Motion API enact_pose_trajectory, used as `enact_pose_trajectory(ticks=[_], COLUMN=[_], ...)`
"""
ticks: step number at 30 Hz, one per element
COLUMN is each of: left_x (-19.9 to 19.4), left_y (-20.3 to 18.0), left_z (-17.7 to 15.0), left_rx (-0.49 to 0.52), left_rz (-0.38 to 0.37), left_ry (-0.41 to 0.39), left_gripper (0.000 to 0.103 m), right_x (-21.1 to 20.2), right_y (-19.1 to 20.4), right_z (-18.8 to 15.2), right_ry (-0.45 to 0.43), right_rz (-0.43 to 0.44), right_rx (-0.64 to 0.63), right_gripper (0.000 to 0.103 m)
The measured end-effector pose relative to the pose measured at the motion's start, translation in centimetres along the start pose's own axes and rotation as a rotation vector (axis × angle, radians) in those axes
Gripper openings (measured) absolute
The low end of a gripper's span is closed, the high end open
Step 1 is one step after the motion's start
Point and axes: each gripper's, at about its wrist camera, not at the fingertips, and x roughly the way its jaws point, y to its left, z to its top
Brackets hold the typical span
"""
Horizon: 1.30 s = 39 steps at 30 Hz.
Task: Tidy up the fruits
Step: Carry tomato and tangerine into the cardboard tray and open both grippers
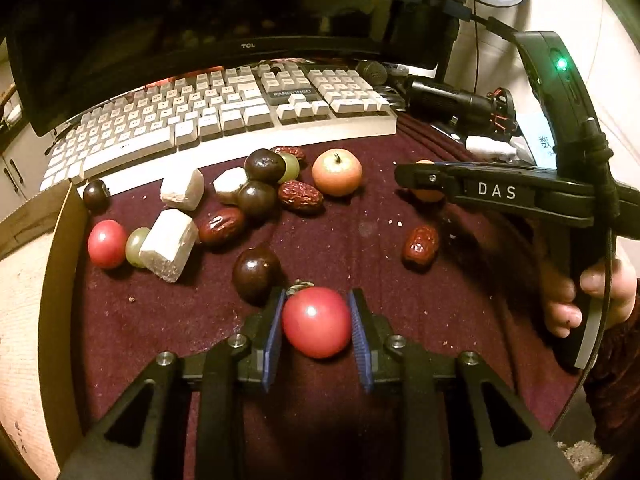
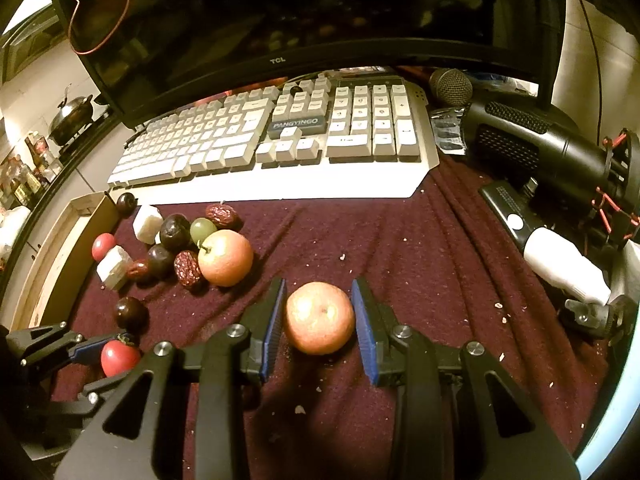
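Note:
My left gripper [image 1: 317, 320] is shut on a red cherry tomato [image 1: 316, 322], its blue pads touching both sides, low over the maroon cloth [image 1: 360, 240]. My right gripper [image 2: 320, 316] is shut on a small orange fruit [image 2: 319, 318]; the same gripper shows in the left wrist view [image 1: 424, 188] at the right. A pile lies at the left: an apple [image 2: 226, 258], dark plums [image 1: 256, 266], red dates [image 1: 300, 196], green grapes [image 1: 289, 167], white cubes [image 1: 170, 244] and another red tomato [image 1: 107, 244]. One date [image 1: 420, 246] lies apart on the right.
A white keyboard [image 2: 280, 148] and a TCL monitor [image 2: 276, 60] stand behind the fruit. A cardboard box edge [image 1: 60, 248] borders the left. A microphone [image 2: 450, 88], black cylinder device [image 2: 540, 144] and white bottle [image 2: 560, 264] crowd the right.

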Motion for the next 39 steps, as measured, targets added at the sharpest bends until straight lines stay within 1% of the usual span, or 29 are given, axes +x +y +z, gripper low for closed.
enact_pose_trajectory(ticks=[4,6,9,11,15,16,19,22,25,27,32,34,37,39], left_x=[-0.8,-2.2,-5.1,-7.7,-12.6,-13.3,-15.4,-15.9,-16.2,-16.1,-15.0,-14.7,-14.4,-14.1], left_y=[0.4,0.8,1.5,2.2,4.5,5.2,8.0,10.6,13.2,14.9,17.1,17.6,17.9,18.2], left_z=[-0.5,-0.9,-1.3,-1.6,-2.9,-3.3,-5.0,-6.1,-7.4,-8.3,-10.0,-10.6,-11.3,-11.7], left_rx=[-0.017,-0.037,-0.073,-0.095,-0.162,-0.179,-0.249,-0.319,-0.380,-0.416,-0.474,-0.483,-0.489,-0.490], left_rz=[0.010,0.012,0.039,0.062,0.148,0.171,0.272,0.349,0.432,0.468,0.496,0.498,0.508,0.520], left_ry=[-0.007,-0.023,-0.082,-0.143,-0.243,-0.257,-0.283,-0.273,-0.261,-0.241,-0.188,-0.168,-0.136,-0.118], left_gripper=[0.030,0.030,0.030,0.030,0.030,0.030,0.030,0.030,0.030,0.030,0.030,0.030,0.030,0.031], right_x=[-0.1,-0.5,-1.5,-2.3,-3.6,-3.7,-3.8,-3.2,-2.7,-2.0,-0.4,0.2,1.1,1.6], right_y=[0.1,0.4,1.5,3.1,7.8,8.6,12.7,17.7,21.6,25.0,30.3,31.7,32.9,33.0], right_z=[0.0,0.0,0.0,0.1,0.7,0.7,0.9,0.6,0.0,-0.8,-2.6,-3.3,-4.3,-4.8], right_ry=[-0.002,-0.007,-0.022,-0.037,-0.059,-0.060,-0.058,-0.047,-0.031,-0.011,0.041,0.066,0.099,0.122], right_rz=[-0.003,-0.002,0.015,0.039,0.101,0.115,0.173,0.240,0.295,0.322,0.346,0.353,0.343,0.333], right_rx=[0.001,0.000,-0.009,-0.038,-0.119,-0.132,-0.186,-0.246,-0.292,-0.341,-0.416,-0.429,-0.439,-0.436], right_gripper=[0.035,0.035,0.035,0.035,0.035,0.035,0.035,0.035,0.035,0.035,0.035,0.035,0.035,0.036])
